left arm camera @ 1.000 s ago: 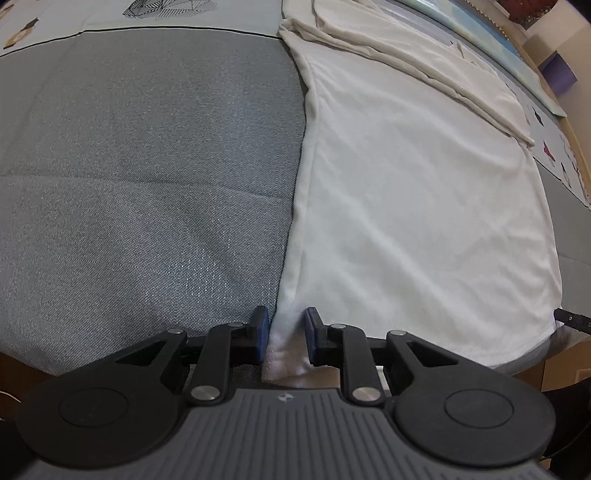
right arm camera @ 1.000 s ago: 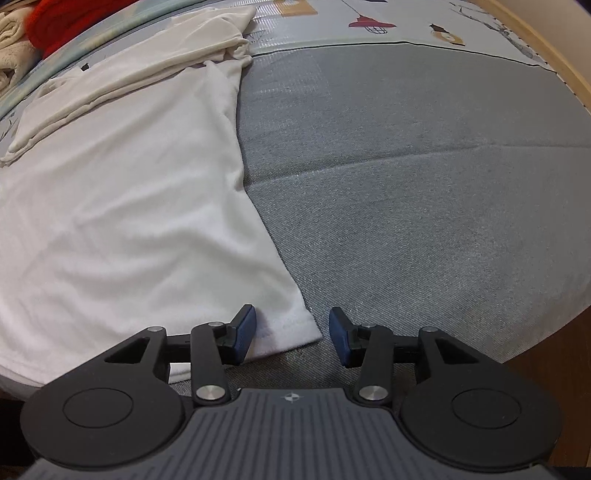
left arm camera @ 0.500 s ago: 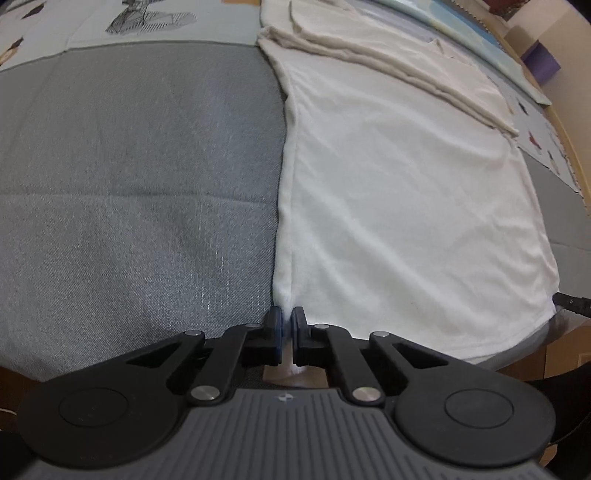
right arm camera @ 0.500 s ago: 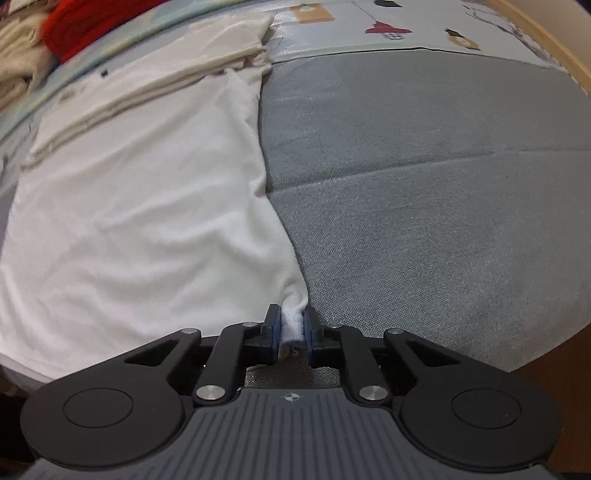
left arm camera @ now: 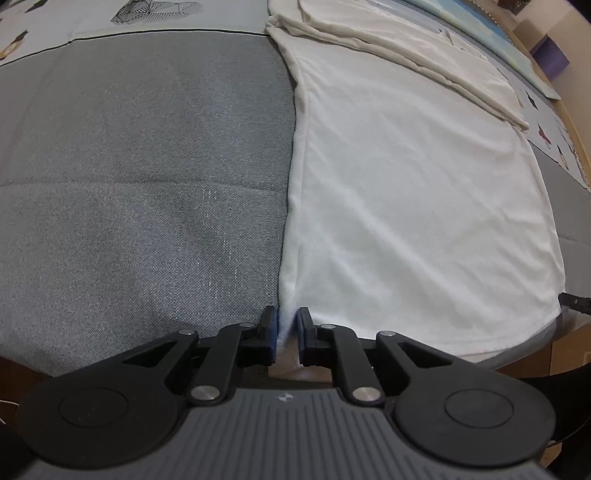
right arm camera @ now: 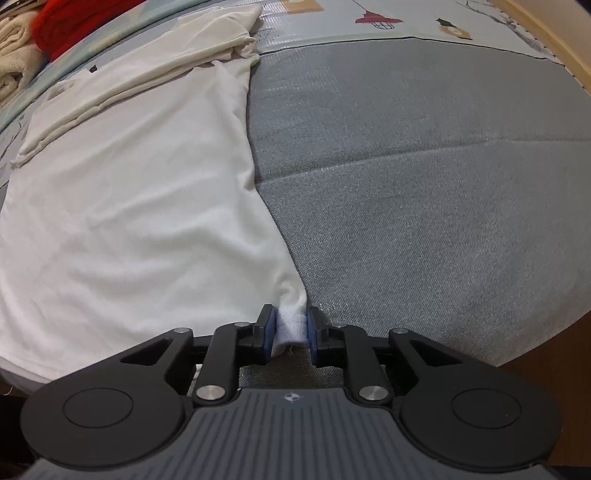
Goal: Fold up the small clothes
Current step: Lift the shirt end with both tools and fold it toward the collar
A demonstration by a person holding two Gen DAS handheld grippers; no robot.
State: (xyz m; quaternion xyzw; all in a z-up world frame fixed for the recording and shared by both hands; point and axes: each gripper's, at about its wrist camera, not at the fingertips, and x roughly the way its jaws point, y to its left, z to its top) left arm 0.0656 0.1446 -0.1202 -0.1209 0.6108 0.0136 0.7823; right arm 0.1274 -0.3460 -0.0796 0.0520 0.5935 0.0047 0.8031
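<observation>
- Since half a second ago, both tongs have been parted a little: the left tongs point(left arm camera: 287, 326), then pressed tight on the hem, are now seen with a narrow gap in which the cloth lies loosely, and the right tongs point(right arm camera: 290, 326) have widened slightly yet are still pinching a bunched corner.
- A white garment point(left arm camera: 406, 206) is spread flat on a grey bed cover point(left arm camera: 140, 177), its near hem at the bed's edge and its far end folded over in cream-toned layers.
- The garment's left near corner is held between the pads of the left tongs; whether it is firmly gripped cannot be told, as the fabric only just fills the gap.
- The right near corner point(right arm camera: 291, 328) is gathered into a small wad and touched by both blue pads of the right tongs.
- A crease is seen running across the grey cover beside the garment.
- Beyond the grey cover, a pale printed sheet point(right arm camera: 406, 18) with small drawn figures is visible; no writing can be read on it.
- A red cloth point(right arm camera: 74, 22) and a folded cream towel point(right arm camera: 14, 55) are piled at the far left of the right wrist view.
</observation>
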